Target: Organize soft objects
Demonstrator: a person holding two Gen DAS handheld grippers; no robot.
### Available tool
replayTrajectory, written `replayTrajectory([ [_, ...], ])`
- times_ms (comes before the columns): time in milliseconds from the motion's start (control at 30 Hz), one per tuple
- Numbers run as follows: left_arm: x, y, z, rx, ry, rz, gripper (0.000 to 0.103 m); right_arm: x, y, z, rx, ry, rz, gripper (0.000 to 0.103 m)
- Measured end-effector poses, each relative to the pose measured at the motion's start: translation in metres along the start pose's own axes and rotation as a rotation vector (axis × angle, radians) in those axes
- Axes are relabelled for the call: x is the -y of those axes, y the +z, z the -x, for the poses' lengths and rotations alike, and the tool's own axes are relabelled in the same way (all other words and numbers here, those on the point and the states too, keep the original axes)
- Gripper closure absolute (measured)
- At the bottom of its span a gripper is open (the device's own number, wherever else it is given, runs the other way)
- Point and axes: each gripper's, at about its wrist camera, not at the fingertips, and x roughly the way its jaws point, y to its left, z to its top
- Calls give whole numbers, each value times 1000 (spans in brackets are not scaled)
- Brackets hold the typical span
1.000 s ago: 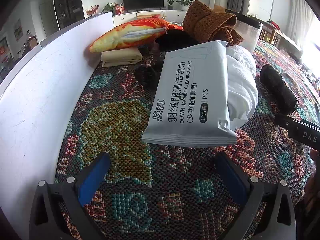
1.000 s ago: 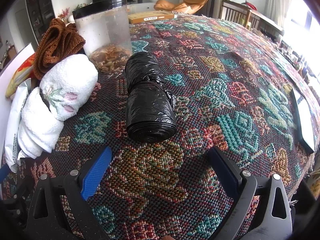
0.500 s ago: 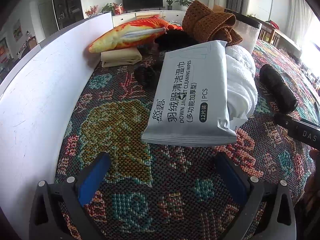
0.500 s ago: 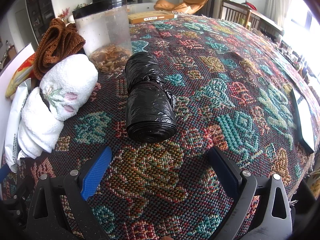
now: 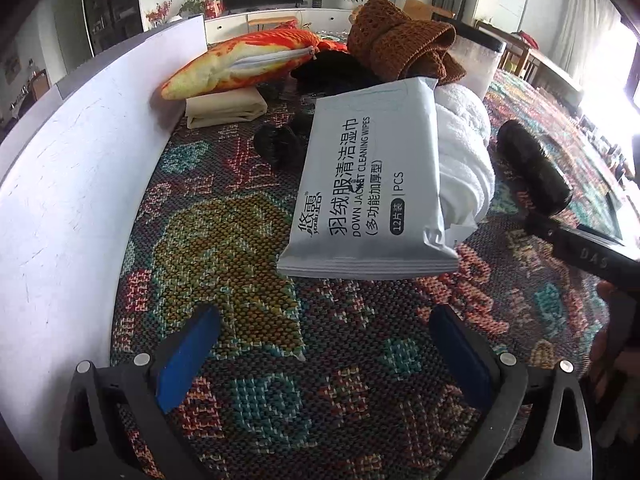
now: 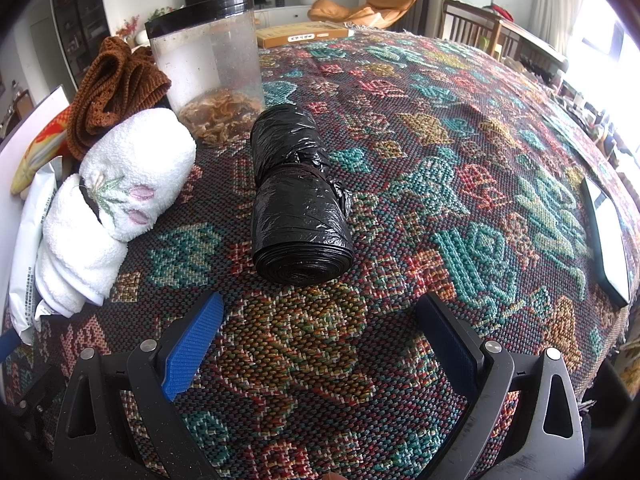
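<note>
Jaws spread wide on both grippers, nothing between them. Left gripper (image 5: 324,344) low over patterned counter (image 5: 224,248), white board (image 5: 68,184) standing along its left edge. Far left by the board: folded cream cloth (image 5: 226,107) with fish-shaped cushion (image 5: 240,65) lying on top. Small black bundle (image 5: 280,146) near centre. Wipes pack (image 5: 368,196) ahead of left gripper, leaning up on rolled white towel (image 5: 464,152). Brown knit piece (image 5: 400,46) heaped behind. Right gripper (image 6: 320,334) low over same counter, aimed at black bag roll (image 6: 298,200) lying end-on just ahead, not touching. White towel left of roll, clear jar (image 6: 208,64) behind, flat box (image 6: 304,36) further back, dark-edged tablet (image 6: 608,236) at far right edge.
</note>
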Motion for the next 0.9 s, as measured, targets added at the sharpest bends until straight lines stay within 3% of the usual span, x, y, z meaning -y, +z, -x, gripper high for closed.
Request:
replayTrajectory([
  [67,-4,7,6,17,-68,39,0,0,0,0,0,0,0,4],
  [167,-1,28,7,37,-76,43,0,1,0,1,1,9,-6,4],
  [300,6,54,-10,-10,-91,9,0,29,10,17,46,178,-133,6],
  [400,4,62,-18,-40,-139,14,0,32,37,23,58,186,-100,6],
  [433,2,63,-19,-46,-163,23,2,29,49,18,36,192,-79,6],
  [467,2,64,-20,-54,-190,30,11,25,60,9,0,206,-63,6],
  [500,1,64,-20,-64,-224,37,23,21,70,-5,-57,222,-49,8],
  [533,1,64,-19,-63,-230,45,39,19,77,-20,-118,239,-40,22],
  [567,0,64,-15,-60,-241,54,40,18,79,-32,-161,247,-35,50],
  [600,-3,64,-10,-52,-248,62,41,20,80,-36,-173,214,-22,66],
  [633,-6,63,-2,-37,-249,66,43,23,80,-30,-153,178,-18,66],
  [733,-13,62,24,10,-245,76,43,40,76,0,-105,247,-82,66],
  [800,-20,61,40,34,-254,89,43,38,73,23,-60,213,-44,66],
  [900,-31,60,65,79,-260,99,43,23,73,51,-34,242,-7,66],
])
